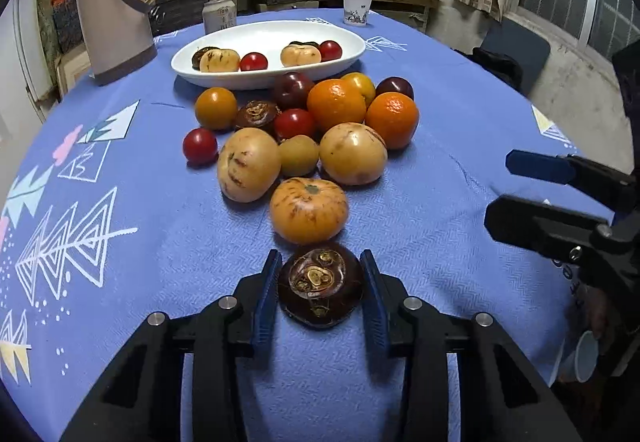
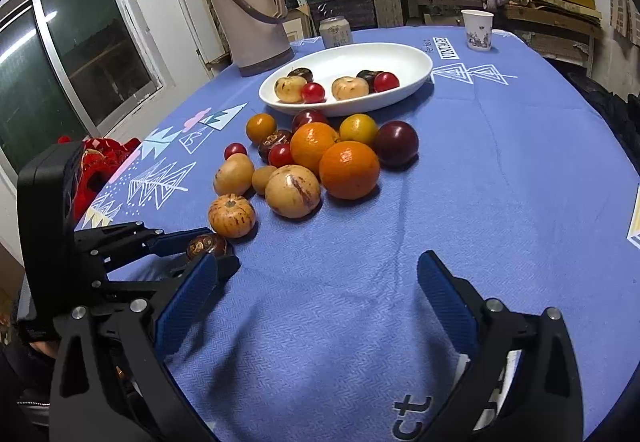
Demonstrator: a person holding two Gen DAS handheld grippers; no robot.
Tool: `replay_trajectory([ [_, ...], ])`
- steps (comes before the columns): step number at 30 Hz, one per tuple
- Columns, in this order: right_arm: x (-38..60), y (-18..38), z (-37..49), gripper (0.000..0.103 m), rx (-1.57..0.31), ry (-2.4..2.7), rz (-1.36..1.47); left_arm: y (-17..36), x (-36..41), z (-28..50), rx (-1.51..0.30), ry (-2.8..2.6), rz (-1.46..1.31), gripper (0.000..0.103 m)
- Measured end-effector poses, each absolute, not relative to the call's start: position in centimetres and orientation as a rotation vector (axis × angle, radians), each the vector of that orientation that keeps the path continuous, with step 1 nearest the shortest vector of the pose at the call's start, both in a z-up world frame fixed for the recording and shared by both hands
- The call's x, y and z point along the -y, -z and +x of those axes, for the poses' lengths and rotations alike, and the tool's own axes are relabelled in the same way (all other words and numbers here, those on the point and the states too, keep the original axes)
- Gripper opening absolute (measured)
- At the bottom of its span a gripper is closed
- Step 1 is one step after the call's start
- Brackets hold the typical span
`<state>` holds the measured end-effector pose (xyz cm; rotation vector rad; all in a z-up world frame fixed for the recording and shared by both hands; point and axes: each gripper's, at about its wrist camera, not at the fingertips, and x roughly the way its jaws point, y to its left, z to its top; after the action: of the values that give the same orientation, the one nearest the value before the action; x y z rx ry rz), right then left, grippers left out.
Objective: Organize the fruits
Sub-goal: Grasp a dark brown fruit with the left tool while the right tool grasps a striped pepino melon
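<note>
1. Left wrist view: ahead of the left gripper [image 1: 320,284], past the fruit pile, stands a white oval dish [image 1: 268,76] holding two pale yellow streaked fruits, two red cherry tomatoes and two dark brown pieces partly hidden behind them.
2. The left gripper's ribbed blue pads [image 1: 267,302] close on the flanks of a water chestnut [image 1: 321,287], a flattened dark maroon bulb with tan rings on top, resting on the cloth; both pads look to be pressing it.
3. Just beyond its fingertips sits a squat, ribbed orange-streaked fruit [image 1: 308,210]; further ahead lies the loose pile: two smooth yellow streaked fruits, two dimpled oranges [image 1: 337,104], glossy dark plums, cherry tomatoes and another water chestnut.
4. To that gripper's right, the right gripper [image 1: 520,182] reaches in from the frame edge.
5. The surface is a blue woven tablecloth [image 1: 420,242] printed with white triangle patterns. At the far left is a beige thermos [image 1: 114,2]; behind the dish are a drinks can [image 1: 219,15] and a paper cup [image 1: 357,8], with shelves of stacked boards beyond.
6. Right wrist view: the right gripper [image 2: 316,298] is spread wide over bare cloth, nothing between its blue pads.
7. To its left, the left gripper [image 2: 206,248] clasps the water chestnut [image 2: 206,245]. The dish [image 2: 400,58] lies far ahead, and a window [image 2: 80,58] is set in the left-hand wall.
</note>
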<state>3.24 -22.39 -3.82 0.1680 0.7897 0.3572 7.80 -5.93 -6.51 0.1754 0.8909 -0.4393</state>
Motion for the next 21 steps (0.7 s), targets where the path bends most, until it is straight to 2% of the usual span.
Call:
replay_trajectory([
  [10,18.1,3.7,4.1,0.098,-0.778,-0.410,0.076,6.2,1.0,8.5,-0.884,0.348,0.165,0.040],
  [11,17.5,3.7,4.2,0.097,-0.775,-0.422,0.072,6.2,0.6,8.6,-0.882,0.335,0.162,0.040],
  [14,15.8,4.0,5.0,0.077,-0.808,-0.457,0.055,6.1,-0.5,8.9,-0.880,0.332,0.141,0.040],
  [21,12.4,5.2,7.0,0.074,-0.875,-0.458,-0.012,6.1,-1.6,8.8,-0.868,0.357,0.107,0.041],
])
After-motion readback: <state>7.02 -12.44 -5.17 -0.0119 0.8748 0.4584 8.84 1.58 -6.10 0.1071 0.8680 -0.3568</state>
